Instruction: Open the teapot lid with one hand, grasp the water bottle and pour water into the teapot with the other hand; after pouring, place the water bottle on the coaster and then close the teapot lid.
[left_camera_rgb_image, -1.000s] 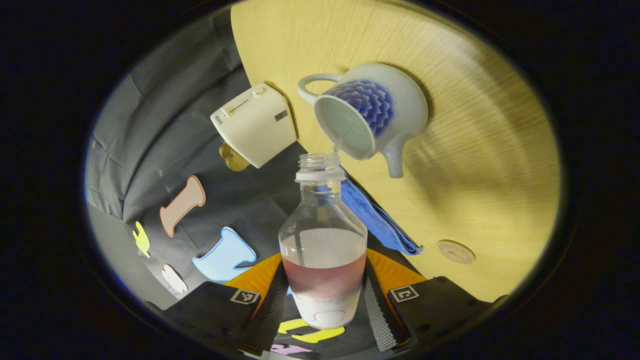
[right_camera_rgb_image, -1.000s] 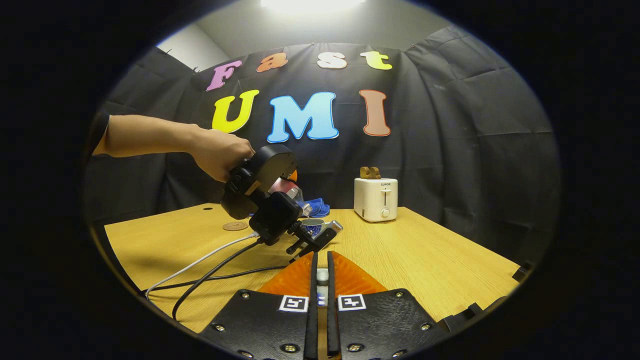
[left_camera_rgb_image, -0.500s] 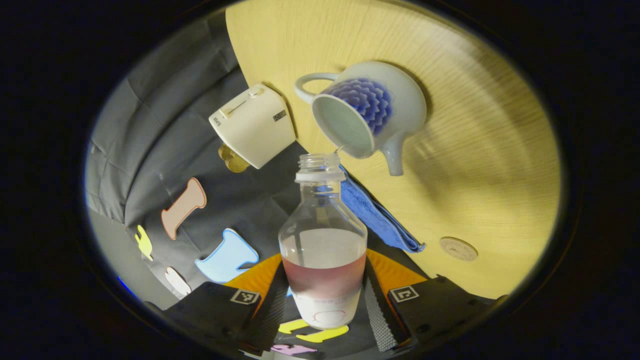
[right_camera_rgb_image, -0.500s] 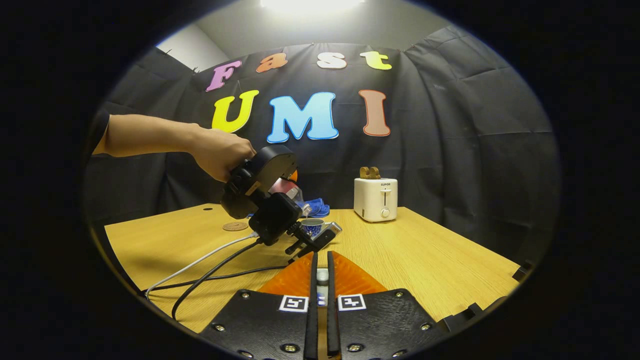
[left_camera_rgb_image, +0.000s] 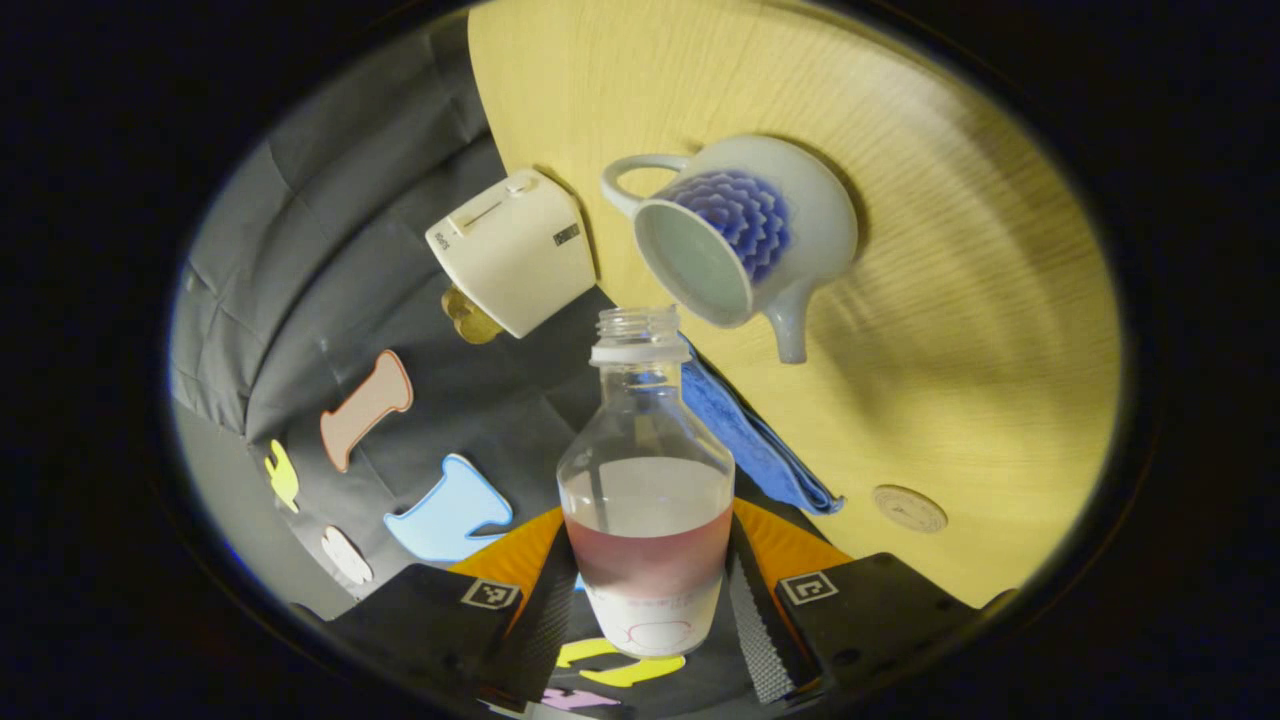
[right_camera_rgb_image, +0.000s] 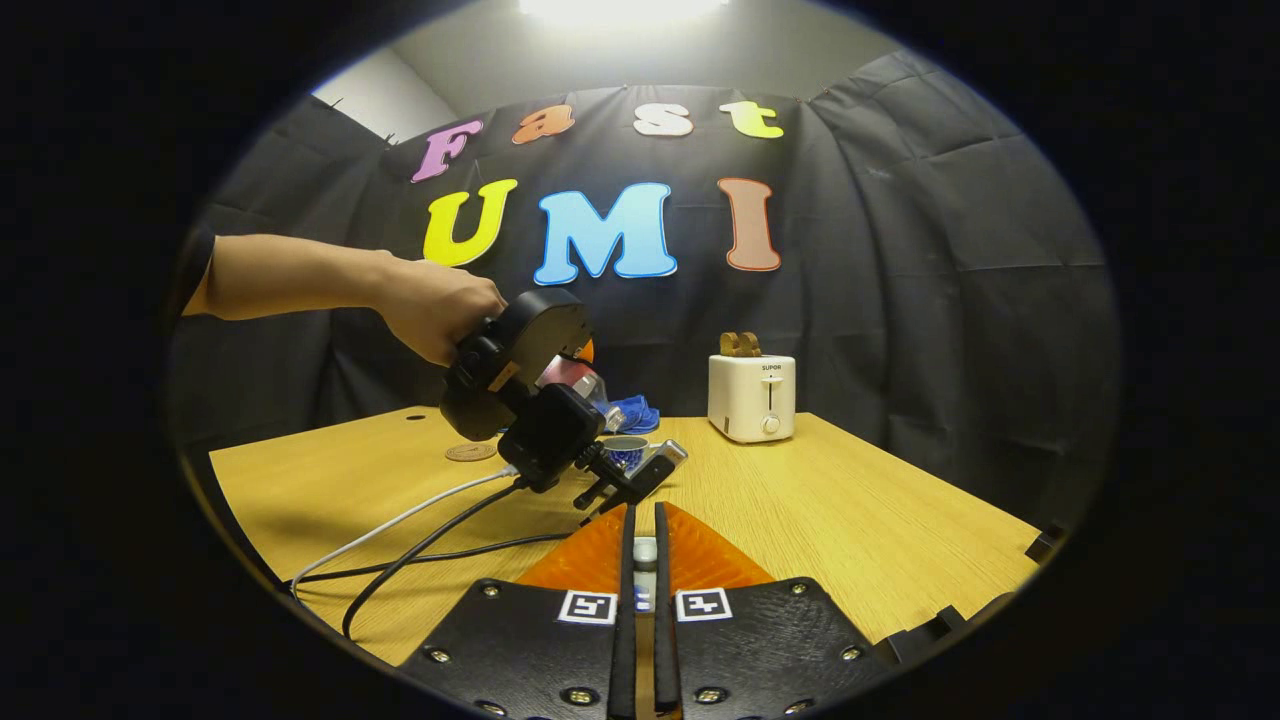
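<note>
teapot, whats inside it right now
The teapot is lidless; its pale inner wall shows through the mouth. Whether water sits at the bottom cannot be told. The water bottle points at it.

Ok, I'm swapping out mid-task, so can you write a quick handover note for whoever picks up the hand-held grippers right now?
Left hand-held gripper: shut on the water bottle, tilted with its open mouth beside the rim of the teapot. No stream visible; water remains in the bottle.
Right hand-held gripper: shut on a small pale thing, probably the teapot lid, held low over the table.
The teapot is open on the table; the coaster lies free, near the blue cloth.
Done: lid off, pouring apparently finished or paused.
Left: upright the bottle, set it on the coaster, close the lid.
</note>
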